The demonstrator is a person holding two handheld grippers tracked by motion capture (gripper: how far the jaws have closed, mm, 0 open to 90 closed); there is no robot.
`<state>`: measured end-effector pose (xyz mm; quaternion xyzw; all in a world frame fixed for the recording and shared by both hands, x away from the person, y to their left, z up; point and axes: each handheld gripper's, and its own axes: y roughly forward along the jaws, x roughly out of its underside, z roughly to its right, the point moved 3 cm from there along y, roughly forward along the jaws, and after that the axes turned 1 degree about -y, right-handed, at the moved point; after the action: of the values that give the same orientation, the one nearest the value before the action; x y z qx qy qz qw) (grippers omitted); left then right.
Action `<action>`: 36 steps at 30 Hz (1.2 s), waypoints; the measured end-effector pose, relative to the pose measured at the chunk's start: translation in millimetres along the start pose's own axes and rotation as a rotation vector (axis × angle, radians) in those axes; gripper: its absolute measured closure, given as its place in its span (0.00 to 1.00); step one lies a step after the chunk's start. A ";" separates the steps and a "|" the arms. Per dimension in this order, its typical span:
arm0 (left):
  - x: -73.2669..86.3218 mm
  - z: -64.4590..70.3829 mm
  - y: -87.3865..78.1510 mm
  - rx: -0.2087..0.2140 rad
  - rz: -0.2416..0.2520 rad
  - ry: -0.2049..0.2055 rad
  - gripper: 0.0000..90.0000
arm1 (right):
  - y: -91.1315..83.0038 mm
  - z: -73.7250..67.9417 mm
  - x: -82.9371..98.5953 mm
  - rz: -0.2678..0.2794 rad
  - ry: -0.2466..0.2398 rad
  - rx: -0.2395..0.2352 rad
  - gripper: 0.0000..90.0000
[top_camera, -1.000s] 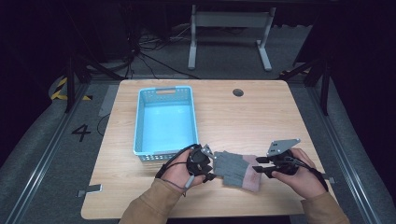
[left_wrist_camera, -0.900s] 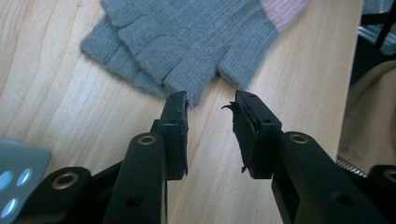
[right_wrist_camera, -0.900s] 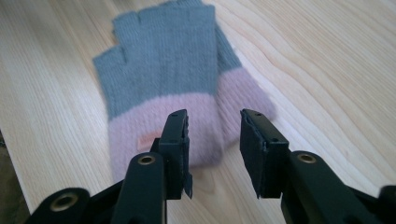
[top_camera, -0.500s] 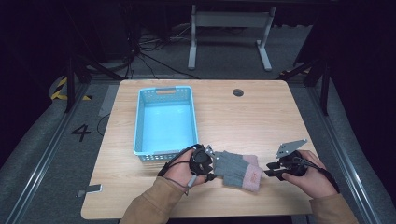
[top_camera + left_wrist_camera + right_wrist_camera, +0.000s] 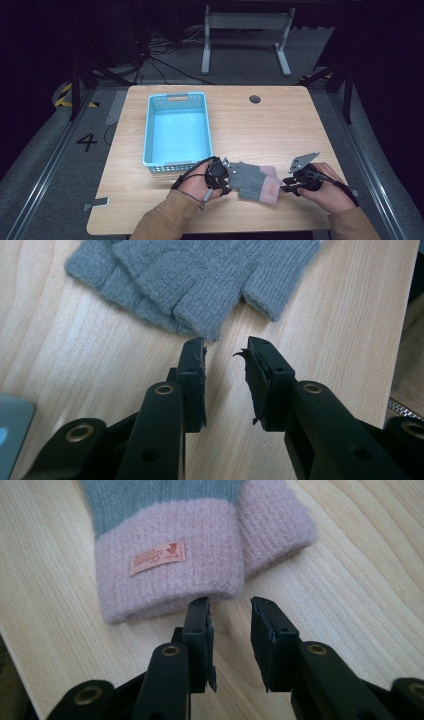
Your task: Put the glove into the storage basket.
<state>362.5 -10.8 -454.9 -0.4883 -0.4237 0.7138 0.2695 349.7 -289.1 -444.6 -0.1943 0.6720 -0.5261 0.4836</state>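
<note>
A pair of grey knit gloves [image 5: 252, 181] with pink cuffs lies flat, one on the other, near the table's front edge. My left gripper [image 5: 228, 176] is at their finger end. In the left gripper view it [image 5: 226, 347] stands open, its tips just short of the grey glove fingers [image 5: 190, 275] and holding nothing. My right gripper [image 5: 286, 185] is at the cuff end. In the right gripper view it [image 5: 230, 605] is open right in front of the pink cuff [image 5: 170, 565], which bears a small label.
A light blue plastic basket [image 5: 150, 131] stands on the wooden table [image 5: 260, 125], left of centre and just behind my left hand. A round cable hole [image 5: 255, 99] is at the back. Bare wood lies to the right and behind the gloves.
My right hand has drifted a little to the right and toward the front edge, off the cuff. The gloves and my left gripper have barely moved.
</note>
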 end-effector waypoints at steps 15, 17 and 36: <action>-1.1 -3.6 13.1 -0.024 0.008 -0.036 0.81 | 1.2 -0.7 -3.3 0.014 -0.007 0.001 0.78; -1.4 -3.6 14.7 -0.028 0.008 -0.035 0.81 | 2.3 -1.4 -3.3 0.008 -0.005 0.001 0.78; -5.1 0.4 18.8 -0.038 0.012 -0.002 0.94 | 8.2 -7.9 -10.9 0.005 -0.071 0.003 0.83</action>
<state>364.7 -24.4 -468.8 -0.4950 -0.4345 0.7078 0.2554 350.0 -273.5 -447.3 -0.2103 0.6541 -0.5188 0.5086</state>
